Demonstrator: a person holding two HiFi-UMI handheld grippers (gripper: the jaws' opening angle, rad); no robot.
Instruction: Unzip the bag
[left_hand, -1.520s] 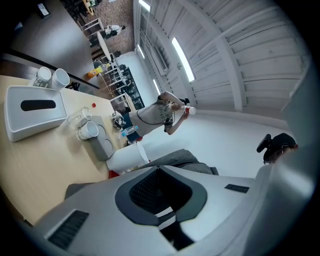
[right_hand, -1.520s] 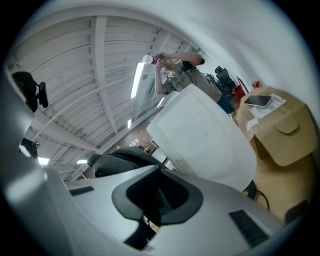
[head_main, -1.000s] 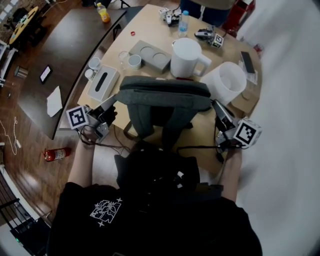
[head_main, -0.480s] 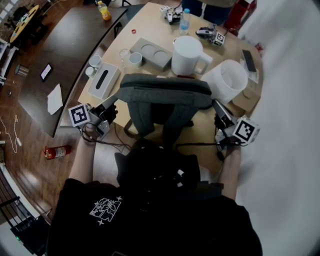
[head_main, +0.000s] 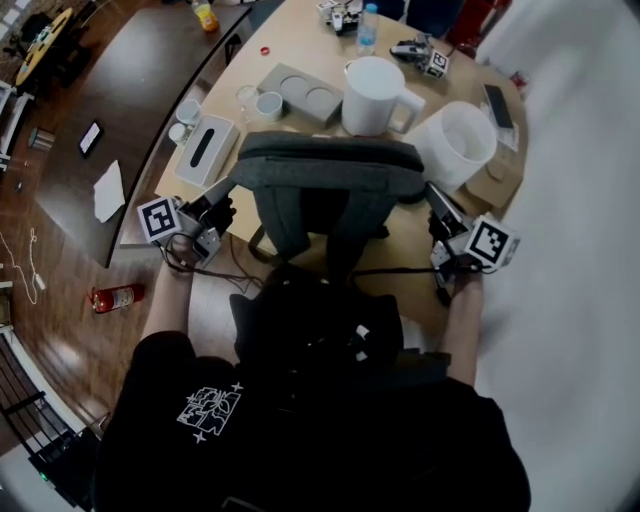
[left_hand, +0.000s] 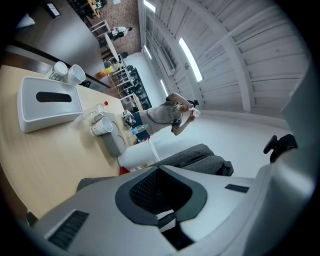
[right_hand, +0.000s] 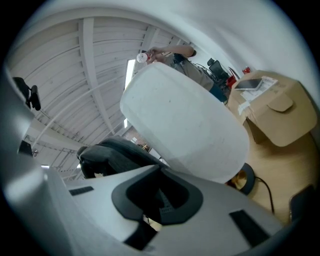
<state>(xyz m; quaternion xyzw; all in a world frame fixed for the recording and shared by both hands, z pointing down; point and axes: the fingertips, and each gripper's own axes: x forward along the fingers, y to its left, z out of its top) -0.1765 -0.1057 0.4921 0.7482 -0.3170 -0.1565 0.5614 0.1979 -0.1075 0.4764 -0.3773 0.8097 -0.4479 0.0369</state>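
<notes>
Head view: soft, slumping grey backpack (head_main: 330, 185) flanked by left gripper (head_main: 224, 194) and right gripper (head_main: 433, 194), both closed on nothing; probably best to steady the fabric and pinch the zipper pull.

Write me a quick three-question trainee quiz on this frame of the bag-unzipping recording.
1. True or false: the backpack lies flat on the floor.
2. What stands on the table just beyond the backpack? A) white pitcher B) fire extinguisher C) yellow bottle
3. Which gripper is nearer the white bucket?

Key: 1 false, it stands upright on the table. 2 A. 3 the right gripper.
</notes>
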